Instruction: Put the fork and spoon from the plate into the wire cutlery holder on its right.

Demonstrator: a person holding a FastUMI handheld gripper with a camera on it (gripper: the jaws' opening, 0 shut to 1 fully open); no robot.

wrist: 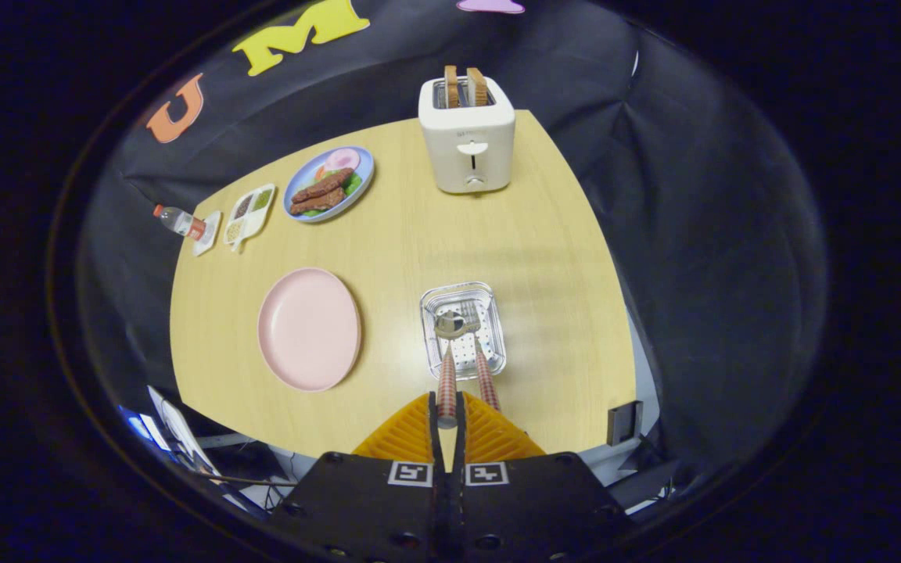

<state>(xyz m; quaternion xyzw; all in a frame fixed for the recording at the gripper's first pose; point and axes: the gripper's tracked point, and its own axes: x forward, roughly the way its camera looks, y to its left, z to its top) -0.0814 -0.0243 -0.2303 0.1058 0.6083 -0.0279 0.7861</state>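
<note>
My gripper point(447, 413) is shut on the end of the spoon's point(448, 367) red checked handle, pinched between the orange fingers point(407, 439). The spoon points away from me, and its metal bowl hangs over or inside the wire cutlery holder point(493, 344) just ahead of the fingers. The fork point(486, 377) leans in the holder beside the spoon. Its matching checked handle sticks out toward me, just right of my fingertips. The pink plate point(308, 328) lies to the left of the holder with nothing on it.
A white toaster point(466, 145) with two slices of toast stands at the table's far edge. A blue plate of food point(329, 184), a small divided tray point(249, 213) and a lying bottle point(179, 222) sit at the far left. The wooden table point(544, 258) ends near my fingers.
</note>
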